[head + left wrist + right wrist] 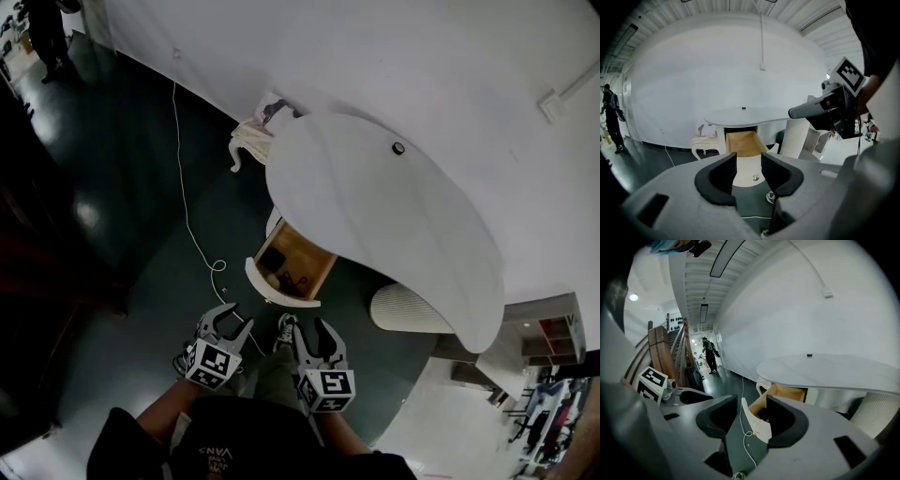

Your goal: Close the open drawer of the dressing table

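The white dressing table (375,206) stands against the wall with one drawer (291,262) pulled out toward me; its inside is wood with some dark items in it. The drawer's curved white front (747,168) carries a small knob (755,177). My left gripper (228,323) hangs open a short way in front of the drawer, nothing between its pads. My right gripper (314,337) is beside it, also open and empty, apart from the drawer. In the right gripper view the drawer front (757,420) shows beyond the jaws.
A white cable (187,216) runs across the dark floor to near the drawer. A small white stool (251,141) stands left of the table and a ribbed white cylinder (408,309) under its right end. A small dark object (398,148) lies on the tabletop. A person (47,37) stands far left.
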`<state>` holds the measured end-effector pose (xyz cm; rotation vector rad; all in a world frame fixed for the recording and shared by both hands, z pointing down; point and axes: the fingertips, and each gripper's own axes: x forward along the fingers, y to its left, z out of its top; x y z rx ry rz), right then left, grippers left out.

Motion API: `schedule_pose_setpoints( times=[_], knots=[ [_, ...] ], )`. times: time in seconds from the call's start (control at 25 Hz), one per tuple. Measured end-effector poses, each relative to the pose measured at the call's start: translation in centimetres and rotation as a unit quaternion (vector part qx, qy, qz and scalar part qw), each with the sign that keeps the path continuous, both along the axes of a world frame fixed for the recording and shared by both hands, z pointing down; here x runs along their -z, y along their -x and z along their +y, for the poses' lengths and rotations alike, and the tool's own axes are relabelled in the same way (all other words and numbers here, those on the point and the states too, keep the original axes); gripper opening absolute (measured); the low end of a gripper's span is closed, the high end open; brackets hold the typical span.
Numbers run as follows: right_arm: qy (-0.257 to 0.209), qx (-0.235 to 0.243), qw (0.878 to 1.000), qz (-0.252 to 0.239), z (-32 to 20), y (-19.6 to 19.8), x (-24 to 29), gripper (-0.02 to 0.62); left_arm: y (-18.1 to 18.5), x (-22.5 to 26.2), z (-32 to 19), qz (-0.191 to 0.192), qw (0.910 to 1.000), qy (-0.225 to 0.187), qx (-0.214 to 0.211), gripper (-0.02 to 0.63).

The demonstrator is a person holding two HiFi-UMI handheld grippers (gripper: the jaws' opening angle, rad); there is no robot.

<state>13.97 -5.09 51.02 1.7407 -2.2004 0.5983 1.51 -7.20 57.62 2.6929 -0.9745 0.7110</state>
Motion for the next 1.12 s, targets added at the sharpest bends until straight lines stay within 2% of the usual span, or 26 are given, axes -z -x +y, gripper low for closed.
schedule_pose_setpoints(
  times=[0.56,0.8,1.12],
  knots=[
    [0.031,0.052,0.998,0.005,-3.3,-2.1,-3.5,0.193,-3.2,-8.3,-3.5,-0.035,0.9988,0.033,0.008,0.156],
    [0.049,0.07,0.996,0.005,-4.2,-2.2,-5.0,0.194,-4.0,-9.9,-4.5,-0.036,0.9987,0.036,0.008,0.158],
    [0.063,0.07,0.995,0.004,-4.8,-2.5,-5.7,0.195,-4.8,-11.2,-5.8,-0.028,0.9986,0.042,0.014,0.16]
  ],
)
